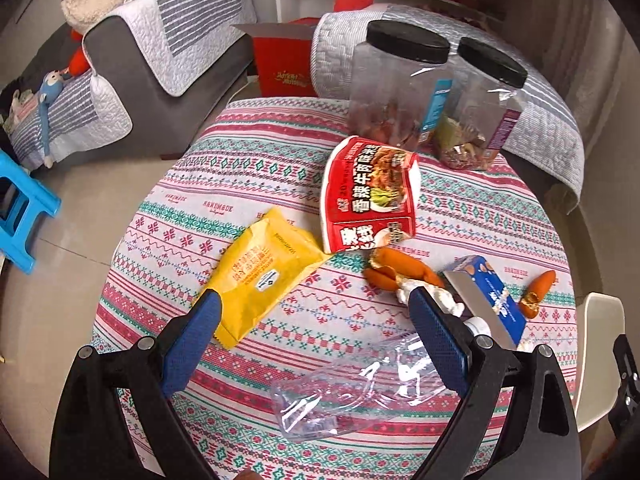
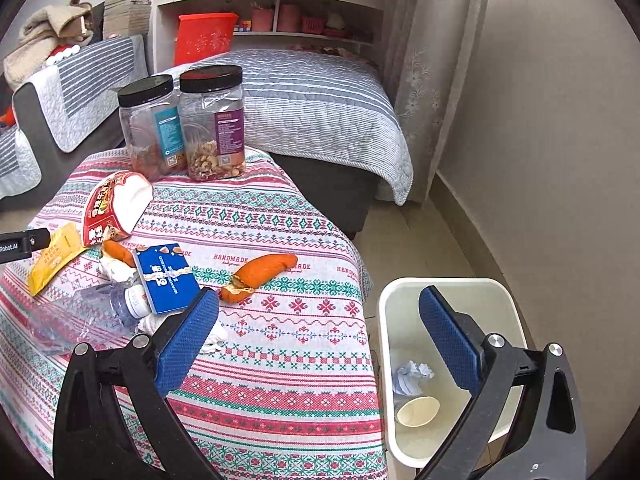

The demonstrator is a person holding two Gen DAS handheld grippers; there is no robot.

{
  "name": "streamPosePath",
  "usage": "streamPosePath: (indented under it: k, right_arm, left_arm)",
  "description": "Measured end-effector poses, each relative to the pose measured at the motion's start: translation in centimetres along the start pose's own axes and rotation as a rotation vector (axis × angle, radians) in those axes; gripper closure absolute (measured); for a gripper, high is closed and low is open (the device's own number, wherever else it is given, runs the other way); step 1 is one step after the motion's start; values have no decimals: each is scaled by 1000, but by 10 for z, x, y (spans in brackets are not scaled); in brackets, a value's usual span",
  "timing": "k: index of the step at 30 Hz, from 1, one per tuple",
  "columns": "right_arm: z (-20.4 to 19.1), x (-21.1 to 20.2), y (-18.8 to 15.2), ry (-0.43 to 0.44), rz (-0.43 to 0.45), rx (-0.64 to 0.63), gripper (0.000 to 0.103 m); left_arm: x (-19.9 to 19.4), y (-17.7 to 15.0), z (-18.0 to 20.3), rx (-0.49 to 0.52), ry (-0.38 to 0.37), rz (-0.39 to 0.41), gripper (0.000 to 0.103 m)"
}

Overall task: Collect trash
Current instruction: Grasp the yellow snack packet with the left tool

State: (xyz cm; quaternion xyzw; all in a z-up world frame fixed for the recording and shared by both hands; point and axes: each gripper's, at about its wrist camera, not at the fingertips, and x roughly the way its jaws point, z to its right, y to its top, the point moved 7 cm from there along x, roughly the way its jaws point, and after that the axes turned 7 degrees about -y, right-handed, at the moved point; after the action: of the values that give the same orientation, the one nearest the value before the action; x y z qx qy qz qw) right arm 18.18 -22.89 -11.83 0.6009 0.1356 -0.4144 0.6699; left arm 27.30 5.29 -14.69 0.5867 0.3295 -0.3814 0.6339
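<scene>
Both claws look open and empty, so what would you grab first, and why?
Probably lower the open left gripper onto the crushed clear bottle and close: it lies right between the fingers, and the bin beside the table is open.

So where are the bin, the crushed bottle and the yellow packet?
Bin [image 2: 448, 282], right wrist view, far rim.
Crushed bottle [image 1: 344, 396], left wrist view, clear flattened body.
Yellow packet [image 1: 264, 272], left wrist view, middle of its face.

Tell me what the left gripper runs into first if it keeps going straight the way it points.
Probably the crushed clear plastic bottle, lying on the tablecloth between the open jaws of the left gripper. The yellow packet sits farther off, left of that line. Depth is uncertain.
</scene>
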Motion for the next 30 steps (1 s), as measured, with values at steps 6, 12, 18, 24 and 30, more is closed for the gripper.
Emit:
streamPosePath:
  k: [6, 12, 18, 24, 30]
  right_arm:
    - [-24, 16, -9, 18, -51, -71, 7]
    - [-36, 32, -19, 43, -97, -111, 7]
    - [-46, 43, -28, 95, -134, -145, 7]
    - [-54, 52, -34, 174, -170, -132, 7]
    - [-69, 49, -34, 283, -175, -106, 7]
  left_arm:
    - [47, -6, -40, 15, 16, -146, 11]
    - [80, -11, -39, 98, 40, -213, 11]
    - [102, -11, -36, 176, 18, -262, 22]
    - [90, -15, -35, 144, -79, -257, 89]
    - [51, -26, -35, 87, -114, -194, 101]
